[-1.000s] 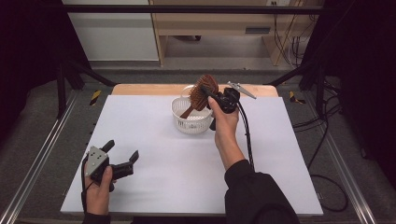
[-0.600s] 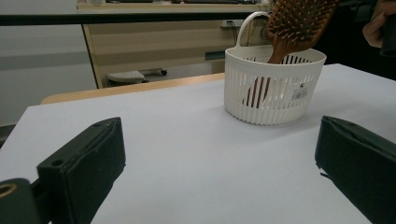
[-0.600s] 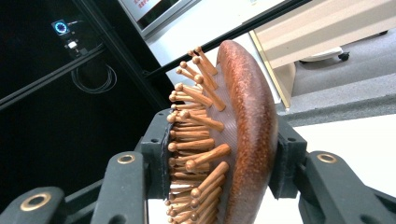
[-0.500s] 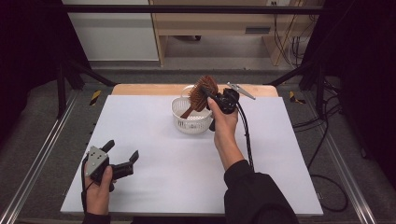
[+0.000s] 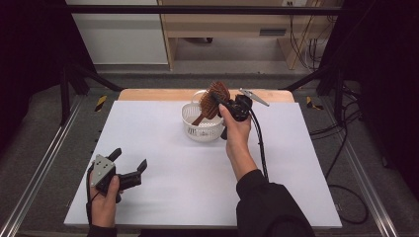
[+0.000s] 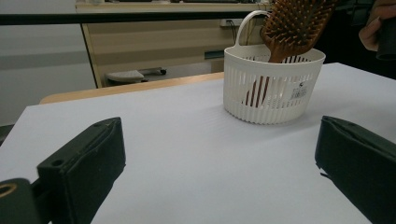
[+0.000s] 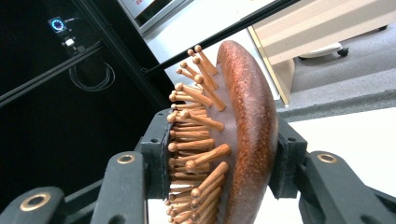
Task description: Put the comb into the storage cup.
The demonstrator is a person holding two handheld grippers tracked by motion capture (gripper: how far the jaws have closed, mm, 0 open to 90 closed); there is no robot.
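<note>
I'm seeing nothing shifting since the earlier frame: my right gripper is still clamping the wooden hairbrush by its head, handle dipping into the white basket just below; my left gripper is resting wide open, empty.

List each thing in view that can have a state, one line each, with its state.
hairbrush: clamped by its head, tilted, handle down inside the basket
basket: upright on the table, carry handle raised
right gripper: shut on the hairbrush head
left gripper: open, empty, near the table's front left
</note>
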